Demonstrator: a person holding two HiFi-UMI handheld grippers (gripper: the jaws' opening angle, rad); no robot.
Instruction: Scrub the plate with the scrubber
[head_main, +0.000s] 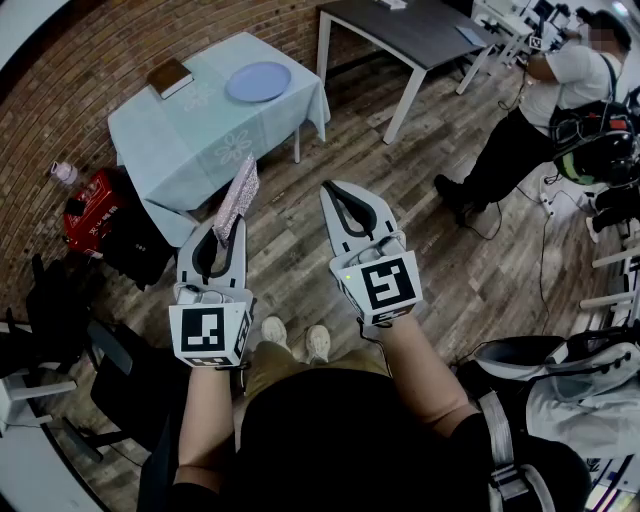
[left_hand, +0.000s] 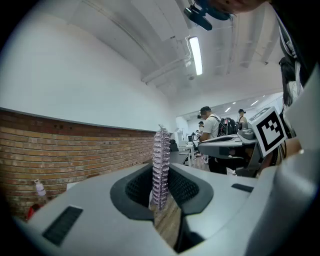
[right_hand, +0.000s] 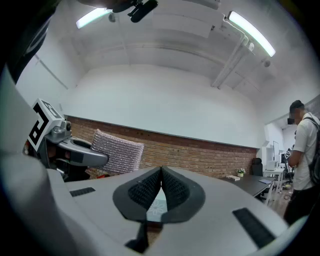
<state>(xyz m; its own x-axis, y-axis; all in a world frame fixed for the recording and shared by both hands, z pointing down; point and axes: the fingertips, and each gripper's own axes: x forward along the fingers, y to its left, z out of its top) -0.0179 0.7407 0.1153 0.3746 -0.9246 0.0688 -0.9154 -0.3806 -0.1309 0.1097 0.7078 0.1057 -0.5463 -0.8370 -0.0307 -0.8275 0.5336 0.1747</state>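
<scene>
My left claw (head_main: 226, 232) grips the scrubber (head_main: 238, 192) mid-frame; my right claw (head_main: 338, 192) is closed on nothing. The plate (head_main: 258, 81) sits upper left on the table (head_main: 190, 140).

plate (head_main: 258, 82) on table (head_main: 190, 140); scrubber (head_main: 237, 198) between left gripper (head_main: 226, 236) jaws

The plate (head_main: 258, 81) is pale blue, the scrubber (head_main: 238, 195) glittery pink, the tablecloth (head_main: 190, 150) mint.
</scene>
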